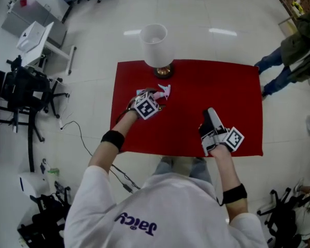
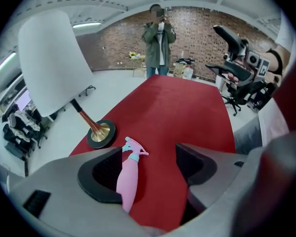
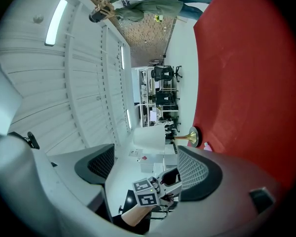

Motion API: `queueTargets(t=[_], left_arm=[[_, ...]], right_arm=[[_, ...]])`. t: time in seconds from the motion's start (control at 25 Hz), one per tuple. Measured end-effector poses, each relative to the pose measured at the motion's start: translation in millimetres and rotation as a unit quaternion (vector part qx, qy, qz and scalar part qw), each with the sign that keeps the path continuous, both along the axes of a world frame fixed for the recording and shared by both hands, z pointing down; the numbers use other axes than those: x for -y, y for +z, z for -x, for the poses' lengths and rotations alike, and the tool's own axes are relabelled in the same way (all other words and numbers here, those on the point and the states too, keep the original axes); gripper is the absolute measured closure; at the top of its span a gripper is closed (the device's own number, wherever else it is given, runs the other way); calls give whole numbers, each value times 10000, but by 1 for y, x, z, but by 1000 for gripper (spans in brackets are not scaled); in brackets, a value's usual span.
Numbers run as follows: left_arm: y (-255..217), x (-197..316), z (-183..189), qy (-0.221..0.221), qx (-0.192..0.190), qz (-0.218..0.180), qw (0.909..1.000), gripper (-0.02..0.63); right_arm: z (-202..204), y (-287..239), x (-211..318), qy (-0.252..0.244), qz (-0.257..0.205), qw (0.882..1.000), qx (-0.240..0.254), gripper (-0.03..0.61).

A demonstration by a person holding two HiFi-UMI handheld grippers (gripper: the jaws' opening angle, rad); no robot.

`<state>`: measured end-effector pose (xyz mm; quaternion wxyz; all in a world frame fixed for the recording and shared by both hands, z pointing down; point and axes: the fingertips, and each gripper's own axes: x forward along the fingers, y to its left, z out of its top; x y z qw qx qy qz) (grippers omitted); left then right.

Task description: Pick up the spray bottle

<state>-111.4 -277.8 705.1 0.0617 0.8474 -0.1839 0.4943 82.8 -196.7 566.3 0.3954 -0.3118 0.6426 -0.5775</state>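
Straddling the pink spray bottle, the left gripper has its jaws spread. The bottle lies flat on the red table, lower centre, close beside the left-hand jaw, its nozzle pointing away toward the lamp. The right gripper, spread and empty, hangs well apart.

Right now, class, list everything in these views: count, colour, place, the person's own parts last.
table: one, red, room centre
lamp: one, white shade, brass base, table's far edge
spray bottle: one, pink with teal nozzle, lying on table near lamp
bystander: one, green jacket, beyond table's far corner
chair: one, black, floor left of table
left claw: one, grey, open, jaws either side of bottle
right claw: one, grey, open, empty, over table's near edge
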Motion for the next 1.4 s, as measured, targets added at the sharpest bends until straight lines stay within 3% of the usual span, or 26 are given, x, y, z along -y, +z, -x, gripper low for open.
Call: queueTargets(t=[0.16,0.36,0.52,0.6,0.76,1.04,1.4], left_arm=[[23,6,-1,588,445,365,9966,271],[56,16,6,972,896,820,9878,272],[79,19,33,983,1725,1222,9724,272],[89,20,34,1024,1965,1310,9663,270],[107,29,30,1152,2126,1246,9623,272],[134,37,35,1505,2623,1035,9476,272],[137,47,41,1436,2623,1149,9473,290]], right_arm=[[2,2,-3,-4,27,10000,-34,168],[6,9,-5,-3,129,9998,-135,169],[8,10,-6,-18,160,9997,-168,168],[4,10,-7,8,171,9997,-196,168],[0,6,-11,97,164,9996,-224,167],[-19,13,-26,356,291,9987,-234,169],[-37,19,-39,439,352,9975,-433,169]])
